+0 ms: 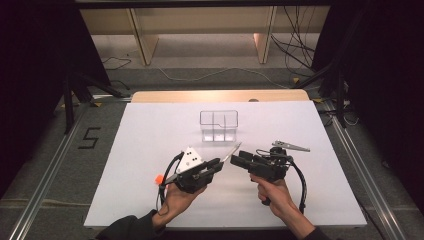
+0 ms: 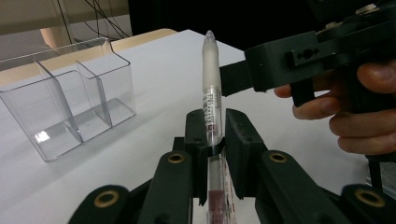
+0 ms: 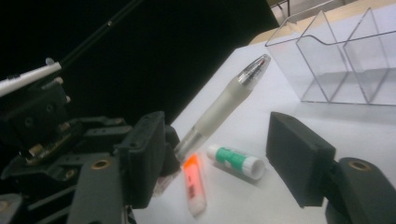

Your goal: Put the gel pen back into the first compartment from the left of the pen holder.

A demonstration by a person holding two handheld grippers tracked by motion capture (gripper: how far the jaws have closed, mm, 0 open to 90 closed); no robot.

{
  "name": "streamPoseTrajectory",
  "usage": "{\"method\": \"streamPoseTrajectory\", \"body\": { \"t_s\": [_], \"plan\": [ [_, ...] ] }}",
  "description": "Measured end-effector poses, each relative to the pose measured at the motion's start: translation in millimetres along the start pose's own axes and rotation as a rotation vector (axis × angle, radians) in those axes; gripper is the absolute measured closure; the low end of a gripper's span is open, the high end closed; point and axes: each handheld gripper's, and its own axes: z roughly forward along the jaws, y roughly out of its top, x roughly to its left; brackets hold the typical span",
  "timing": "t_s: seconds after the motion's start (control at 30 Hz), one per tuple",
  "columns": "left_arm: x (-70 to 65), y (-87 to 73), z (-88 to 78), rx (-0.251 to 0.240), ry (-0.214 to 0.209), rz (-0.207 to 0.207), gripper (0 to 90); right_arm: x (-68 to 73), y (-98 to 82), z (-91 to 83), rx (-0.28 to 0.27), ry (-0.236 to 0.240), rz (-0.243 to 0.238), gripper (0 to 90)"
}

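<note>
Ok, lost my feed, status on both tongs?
Left tongs shut on pen. Right tongs open, beside pen tip. Clear organizer empty ahead.

The organizer (image 2: 70, 107), upper left of the left gripper view, looks like clear glossy plastic. The pen (image 2: 211, 93) has a frosted, translucent plastic barrel. The table (image 1: 150, 150) is matt white.

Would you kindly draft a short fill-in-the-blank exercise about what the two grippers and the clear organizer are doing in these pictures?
1. The left gripper is shut on a ____.
2. The right gripper has its jaws ____.
3. The clear organizer on the table holds ____ items.
4. The orange marker lies beside a tube with a ____ label.

Missing words: pen; open; no; green
</note>
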Motion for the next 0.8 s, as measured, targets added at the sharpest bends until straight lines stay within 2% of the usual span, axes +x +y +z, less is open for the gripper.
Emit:
{"method": "streamPoseTrajectory", "body": {
  "t_s": [0.1, 0.27, 0.4, 0.5, 0.6, 0.67, 0.8],
  "plan": [
    [-2.3, -1.0, -0.3, -0.006, 0.000, 0.002, 79.2, -0.5, 0.7, 3.6, -0.007, 0.025, 0.034, 44.4],
    [-5.1, -1.7, -0.4, -0.008, -0.005, 0.008, 79.3, 0.1, 1.2, 10.0, -0.019, 0.056, 0.063, 51.7],
    [-6.4, -2.1, -0.9, -0.014, -0.008, 0.001, 79.2, 0.0, 0.9, 12.8, -0.028, 0.063, 0.069, 58.5],
    [-6.8, -2.1, -1.1, -0.017, -0.010, -0.005, 79.2, 0.4, 0.9, 12.5, -0.026, 0.069, 0.096, 62.3],
    [-7.6, -2.3, -0.9, -0.020, -0.009, -0.005, 79.2, 0.3, 0.7, 12.8, -0.028, 0.073, 0.102, 67.2],
    [-7.5, -2.4, -0.6, -0.013, -0.012, 0.001, 79.2, 0.7, 0.4, 12.8, -0.033, 0.069, 0.110, 73.4],
    [-7.0, -3.8, 2.5, 0.007, -0.026, -0.020, 78.9, 2.6, 0.3, 13.2, -0.035, 0.090, 0.119, 79.5]
  ]
}}
